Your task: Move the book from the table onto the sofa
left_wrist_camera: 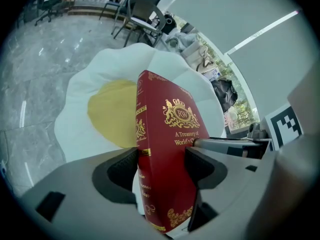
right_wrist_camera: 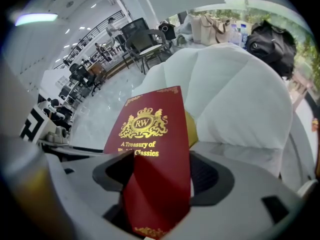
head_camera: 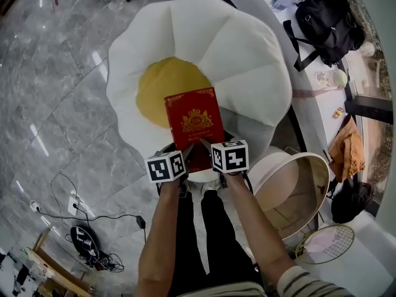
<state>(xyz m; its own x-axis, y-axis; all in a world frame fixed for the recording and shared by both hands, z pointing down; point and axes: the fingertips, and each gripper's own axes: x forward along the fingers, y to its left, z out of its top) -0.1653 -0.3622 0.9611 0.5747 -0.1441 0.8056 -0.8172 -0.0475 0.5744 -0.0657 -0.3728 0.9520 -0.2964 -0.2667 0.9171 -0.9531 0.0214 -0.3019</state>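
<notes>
- A grey marble floor [head_camera: 55,73] runs under everything, with cables [head_camera: 86,228] trailing across it at the lower left and a black backpack [head_camera: 328,20] on a white counter at the upper right.
- The sofa [head_camera: 204,42] is a soft white cushion shaped like a fried egg, with a yellow centre [head_camera: 158,85]. It fills the middle of the head view, straight ahead of the person.
- The red hardback book [head_camera: 193,125] is off the round table [head_camera: 297,190], which stands just beside the person on the right with nothing on the part that shows.
- The book is up in the air at a tilt, gold-printed cover facing up. It hangs over the sofa's near edge and the rim of the yellow centre.
- The left gripper [left_wrist_camera: 162,166] is clamped across the book near its lower end, one pad against the spine side and the other on the cover.
- The right gripper [right_wrist_camera: 160,176] is closed on the same lower end from the other side, so both tools share the load.
- Lifting and carrying look done. Setting the book down and letting go with both tools are left.
- No view shows whether the book's far edge touches the cushion yet; it looks close above it.
</notes>
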